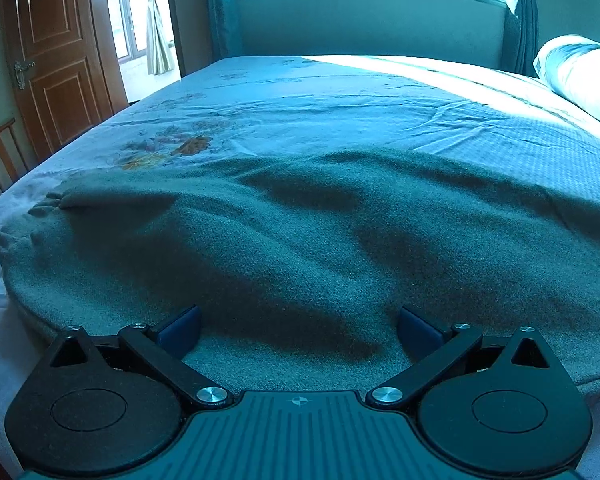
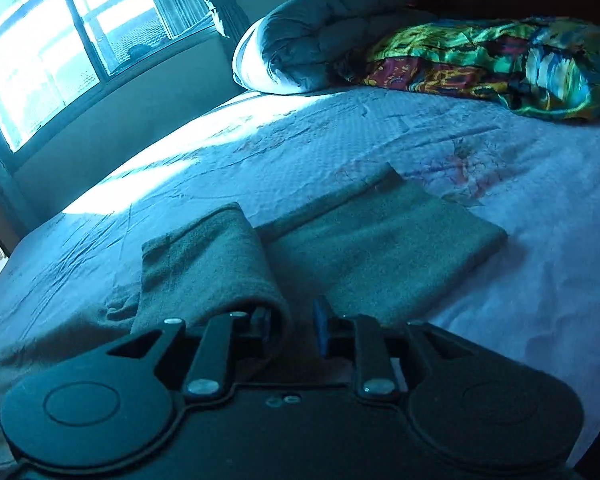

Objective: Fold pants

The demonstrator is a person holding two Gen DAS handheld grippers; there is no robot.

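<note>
Pants (image 1: pixel 300 240) lie on the bed (image 1: pixel 340 92), partly folded.
Left fingers (image 1: pixel 416 326) wide and empty; right fingers (image 2: pixel 320 326) narrow, cloth between them for folding.

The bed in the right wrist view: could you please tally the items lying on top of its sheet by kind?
Grey-green pants: 1
Rolled grey duvet: 1
Multicoloured patterned blanket: 1
Total: 3
</note>
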